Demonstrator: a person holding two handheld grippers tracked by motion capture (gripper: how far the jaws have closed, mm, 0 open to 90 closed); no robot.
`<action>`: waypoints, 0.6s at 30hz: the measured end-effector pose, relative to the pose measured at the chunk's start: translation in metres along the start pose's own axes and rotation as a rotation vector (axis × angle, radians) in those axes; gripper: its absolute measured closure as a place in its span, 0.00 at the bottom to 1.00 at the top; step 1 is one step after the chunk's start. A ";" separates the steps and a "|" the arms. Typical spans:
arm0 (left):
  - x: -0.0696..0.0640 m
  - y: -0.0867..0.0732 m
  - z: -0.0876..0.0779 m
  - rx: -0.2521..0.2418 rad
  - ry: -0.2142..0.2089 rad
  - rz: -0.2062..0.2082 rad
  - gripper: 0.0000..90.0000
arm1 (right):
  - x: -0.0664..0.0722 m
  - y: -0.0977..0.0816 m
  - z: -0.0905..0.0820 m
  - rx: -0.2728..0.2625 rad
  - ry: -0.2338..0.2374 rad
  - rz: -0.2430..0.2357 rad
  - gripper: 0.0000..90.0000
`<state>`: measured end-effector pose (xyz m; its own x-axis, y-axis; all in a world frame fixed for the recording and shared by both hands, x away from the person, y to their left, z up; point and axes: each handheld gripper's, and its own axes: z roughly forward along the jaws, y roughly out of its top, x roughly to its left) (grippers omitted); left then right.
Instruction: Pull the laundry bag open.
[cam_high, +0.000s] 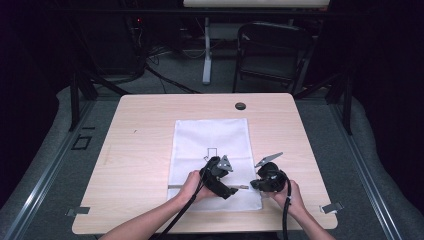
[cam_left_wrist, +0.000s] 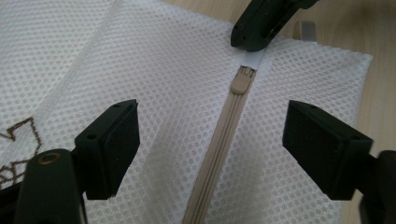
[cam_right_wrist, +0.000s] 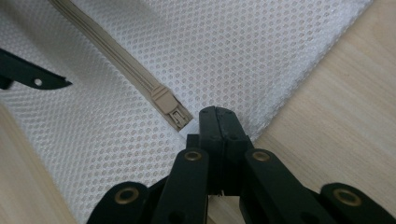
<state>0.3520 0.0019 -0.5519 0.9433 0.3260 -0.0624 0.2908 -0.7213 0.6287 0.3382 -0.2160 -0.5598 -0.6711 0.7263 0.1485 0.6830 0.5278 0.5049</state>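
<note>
One white mesh bag (cam_high: 210, 150) lies flat at the centre of the high view on a pale wooden table (cam_high: 140, 150), its fabric dotted with fine holes. One beige zipper (cam_left_wrist: 219, 154) runs up the middle of the left gripper view, slider (cam_left_wrist: 241, 81) near the top. Left gripper (cam_left_wrist: 210, 149): jaws wide, straddling the zipper. Right gripper (cam_right_wrist: 218, 122): jaws pinched together, seemingly on the white tab (cam_right_wrist: 184, 128) beside the slider.

The zipper pull (cam_right_wrist: 180, 119) runs hidden between the right gripper's (cam_right_wrist: 218, 122) jaws.
</note>
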 end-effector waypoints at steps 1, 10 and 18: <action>-0.001 0.000 0.002 0.005 0.003 0.005 0.24 | -0.001 -0.001 0.000 -0.005 0.017 0.006 1.00; -0.005 0.010 0.012 -0.026 -0.035 0.044 0.51 | 0.000 -0.001 0.000 0.000 -0.006 -0.016 1.00; -0.008 0.013 0.026 -0.014 -0.055 0.070 0.73 | 0.003 -0.001 0.000 -0.010 -0.013 -0.013 1.00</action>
<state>0.3527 -0.0258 -0.5630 0.9687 0.2408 -0.0598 0.2217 -0.7324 0.6438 0.3358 -0.2144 -0.5600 -0.6762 0.7251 0.1305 0.6710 0.5330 0.5155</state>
